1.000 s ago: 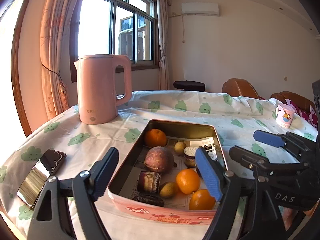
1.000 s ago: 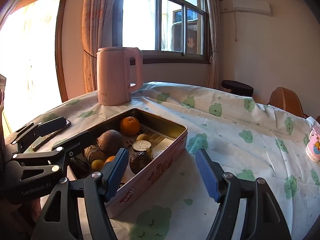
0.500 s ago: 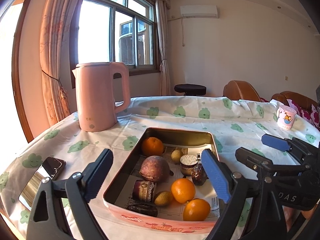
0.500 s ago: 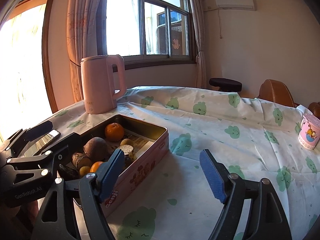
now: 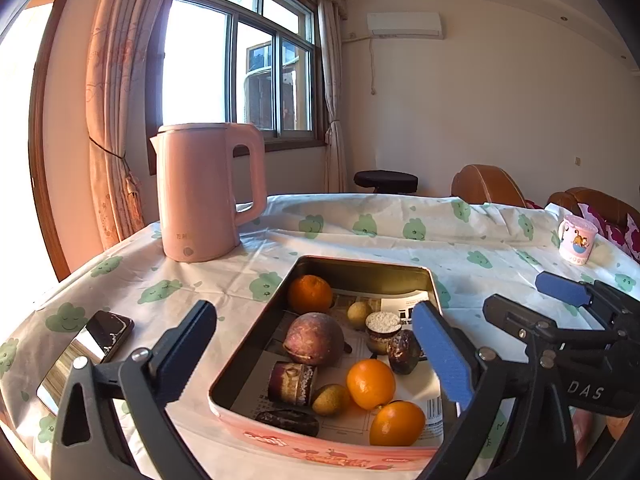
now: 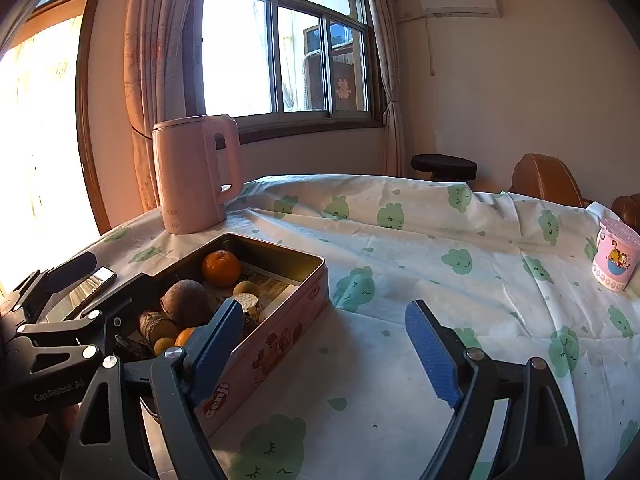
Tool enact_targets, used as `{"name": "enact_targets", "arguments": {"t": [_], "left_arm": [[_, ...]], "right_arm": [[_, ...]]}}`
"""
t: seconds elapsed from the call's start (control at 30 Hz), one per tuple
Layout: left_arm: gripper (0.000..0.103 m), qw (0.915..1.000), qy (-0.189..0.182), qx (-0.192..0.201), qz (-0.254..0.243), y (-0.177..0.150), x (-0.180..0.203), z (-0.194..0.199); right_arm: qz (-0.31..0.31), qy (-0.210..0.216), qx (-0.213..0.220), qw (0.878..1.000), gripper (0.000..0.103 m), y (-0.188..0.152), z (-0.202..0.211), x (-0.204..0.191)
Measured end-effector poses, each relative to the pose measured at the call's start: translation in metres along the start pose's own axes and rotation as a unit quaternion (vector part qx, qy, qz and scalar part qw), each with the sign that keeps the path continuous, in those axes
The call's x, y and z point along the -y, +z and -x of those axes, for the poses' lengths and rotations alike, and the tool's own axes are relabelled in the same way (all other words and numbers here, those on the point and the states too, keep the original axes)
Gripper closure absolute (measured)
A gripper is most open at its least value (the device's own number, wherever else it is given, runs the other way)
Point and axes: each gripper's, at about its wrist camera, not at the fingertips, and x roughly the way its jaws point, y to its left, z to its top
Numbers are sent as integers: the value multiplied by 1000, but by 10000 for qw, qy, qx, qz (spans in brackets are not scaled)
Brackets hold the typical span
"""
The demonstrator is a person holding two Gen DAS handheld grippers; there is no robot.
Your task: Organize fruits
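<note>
Fruits sit in the tin (image 5: 362, 270) at table centre, on printed paper: far orange (image 5: 310, 293) near the back wall, two oranges (image 5: 371, 384) touching at the near right, a big purple-brown fruit (image 5: 315, 338) mid-tin, two small yellow-green ones, plus dark dried pieces and two cut brown rolls I can't identify. Nothing is gripped.

My left gripper (image 5: 316, 356) hovers over the tin's near end, tongs wide, dark pad off the left wall, blue pad (image 5: 442, 354) over the right rim. My right gripper (image 6: 326, 350) is held just right of the tin, tongs wide and empty, left blue pad (image 6: 214, 346) in front of the tin's right wall, right pad over bare cloth (image 6: 400, 264). Both point forward across the table, roughly level.

Left view looks straight down into the tin and shows all the fruit, with the right gripper's fingers (image 5: 560, 288) side-on at the right edge. Right view shows the tin's pink printed side and only the back fruit; the near oranges are mostly hidden behind my pad and the left gripper's body.

Kettle (image 5: 206, 196) stands behind the tin's left, apart from it. Phone (image 5: 86, 350) lies left of the tin. Cup (image 6: 616, 256) stands far right, well apart.
</note>
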Motion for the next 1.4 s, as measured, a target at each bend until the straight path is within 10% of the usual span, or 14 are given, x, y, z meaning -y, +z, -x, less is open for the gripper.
{"name": "enact_targets", "arguments": {"t": [1.4], "left_arm": [[0,9999,53,94,7,2,-1,4]], "right_arm": [[-273,-134,-12,9995,14,0,1,11]]}}
